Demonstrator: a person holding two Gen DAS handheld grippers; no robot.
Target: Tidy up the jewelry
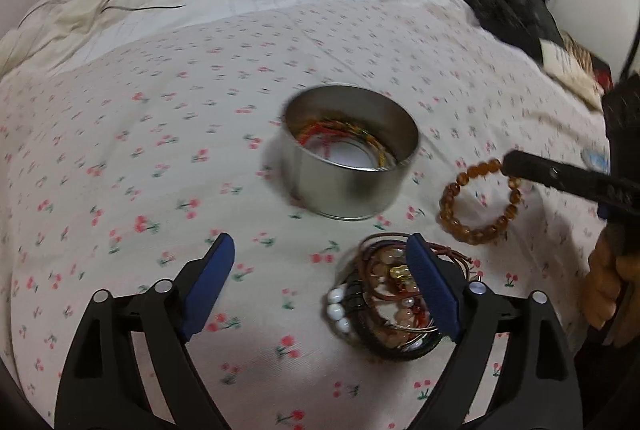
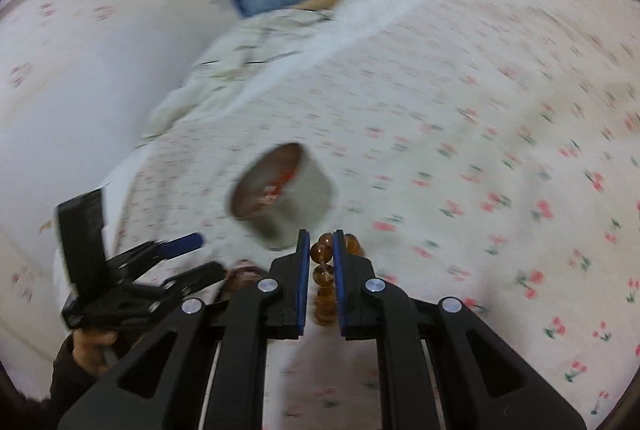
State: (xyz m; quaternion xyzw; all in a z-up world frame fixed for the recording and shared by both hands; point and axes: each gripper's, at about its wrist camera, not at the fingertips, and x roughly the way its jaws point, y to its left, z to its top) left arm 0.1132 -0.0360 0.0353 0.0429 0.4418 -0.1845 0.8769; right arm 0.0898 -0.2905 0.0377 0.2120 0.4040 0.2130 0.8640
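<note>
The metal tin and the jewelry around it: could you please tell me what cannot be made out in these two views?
- Metal tin contents, left wrist view: the near wall hides part of the cords.
- Bracelet pile: the left gripper's right finger covers part.
- Amber bead bracelet, right wrist view: mostly hidden behind the right gripper.

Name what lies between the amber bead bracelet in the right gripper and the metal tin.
Nothing: in the left wrist view only bare cherry-print bedsheet separates the amber bead bracelet, clamped by the right gripper, from the metal tin.
</note>
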